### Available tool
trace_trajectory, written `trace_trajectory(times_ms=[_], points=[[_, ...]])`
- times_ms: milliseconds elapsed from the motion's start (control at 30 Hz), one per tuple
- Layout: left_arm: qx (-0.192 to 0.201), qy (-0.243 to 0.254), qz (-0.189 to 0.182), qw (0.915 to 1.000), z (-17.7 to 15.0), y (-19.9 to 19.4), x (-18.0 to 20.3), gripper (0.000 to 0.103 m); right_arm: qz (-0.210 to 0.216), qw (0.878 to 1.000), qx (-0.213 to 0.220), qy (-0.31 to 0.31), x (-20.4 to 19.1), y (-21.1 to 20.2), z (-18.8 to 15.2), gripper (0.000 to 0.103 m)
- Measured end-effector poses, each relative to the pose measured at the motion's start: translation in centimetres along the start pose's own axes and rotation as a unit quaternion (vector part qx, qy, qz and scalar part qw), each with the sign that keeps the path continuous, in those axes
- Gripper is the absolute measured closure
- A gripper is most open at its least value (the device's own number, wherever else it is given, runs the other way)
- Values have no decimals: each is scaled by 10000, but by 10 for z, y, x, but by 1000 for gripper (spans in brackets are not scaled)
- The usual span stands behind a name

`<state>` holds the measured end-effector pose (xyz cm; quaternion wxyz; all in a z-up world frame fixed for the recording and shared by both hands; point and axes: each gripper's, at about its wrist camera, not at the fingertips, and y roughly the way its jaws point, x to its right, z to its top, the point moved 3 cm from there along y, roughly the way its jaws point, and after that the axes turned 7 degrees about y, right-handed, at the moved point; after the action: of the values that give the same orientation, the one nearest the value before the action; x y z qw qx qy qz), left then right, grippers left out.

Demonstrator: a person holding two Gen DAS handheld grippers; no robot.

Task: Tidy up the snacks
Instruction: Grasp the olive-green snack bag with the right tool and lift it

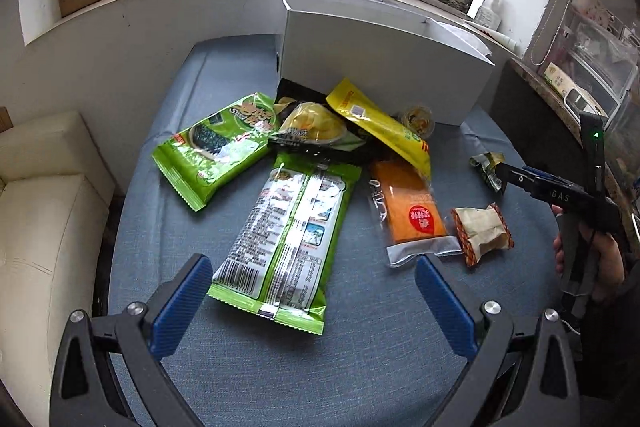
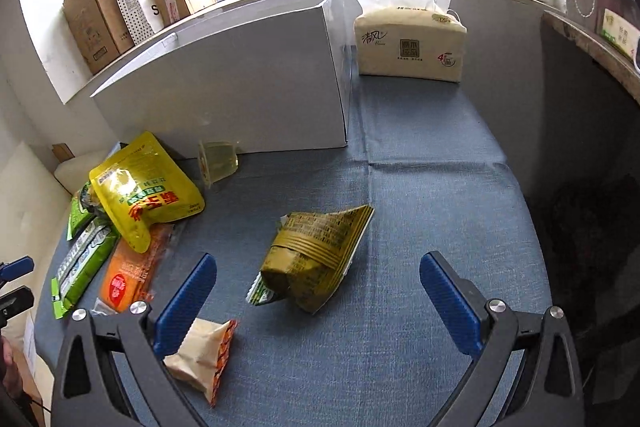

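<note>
Beige tissue pack [image 2: 410,45] — "清风" readable; right claw [image 2: 318,301] jaws apart.

A crumpled olive-gold foil snack packet [image 2: 316,259] is framed between the wide-spread blue-padded fingers [image 2: 186,301] of the right gripper [image 2: 318,301], untouched, on blue cloth [image 2: 420,187].

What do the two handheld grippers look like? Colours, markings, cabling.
Both alike: the left gripper and right gripper have black curved frames, blue ribbed finger pads, and silver pivot bolts. In the left view the right one shows white "DAS" lettering, a green LED on a black upright, and a grey handle strap.
</note>
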<state>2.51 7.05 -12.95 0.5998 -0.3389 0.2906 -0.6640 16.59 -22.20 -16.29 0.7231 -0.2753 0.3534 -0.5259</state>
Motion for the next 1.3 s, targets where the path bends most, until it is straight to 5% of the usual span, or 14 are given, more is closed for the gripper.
trace_trajectory(times_ms=[200, 267, 333, 400, 833, 1067, 1300], points=[[-128, -53, 105, 9998, -12, 5, -7, 0, -192, 9995, -235, -63, 1, 20, 2, 0], [-156, -63, 118, 9998, -14, 7, -8, 0, -217, 9995, -229, -33, 1, 21, 1, 13], [-179, -87, 129, 9997, -16, 10, -9, 0, -363, 9990, -238, -136, -1, 21, 2, 41], [-195, -113, 130, 9997, -16, 12, -10, 0, -467, 9984, -225, -233, -2, 19, 2, 55], [-419, 96, 201, 9989, 3, 41, -13, 0, 370, 9993, 97, -14, -11, -29, -16, 57], [-719, 492, -115, 9961, 16, 72, -12, 0, 622, 9978, 230, 10, -17, -53, -25, 57], [-739, 988, 197, 9922, 23, 85, -7, 0, 672, 9974, 254, -64, -22, -59, -29, 57]])
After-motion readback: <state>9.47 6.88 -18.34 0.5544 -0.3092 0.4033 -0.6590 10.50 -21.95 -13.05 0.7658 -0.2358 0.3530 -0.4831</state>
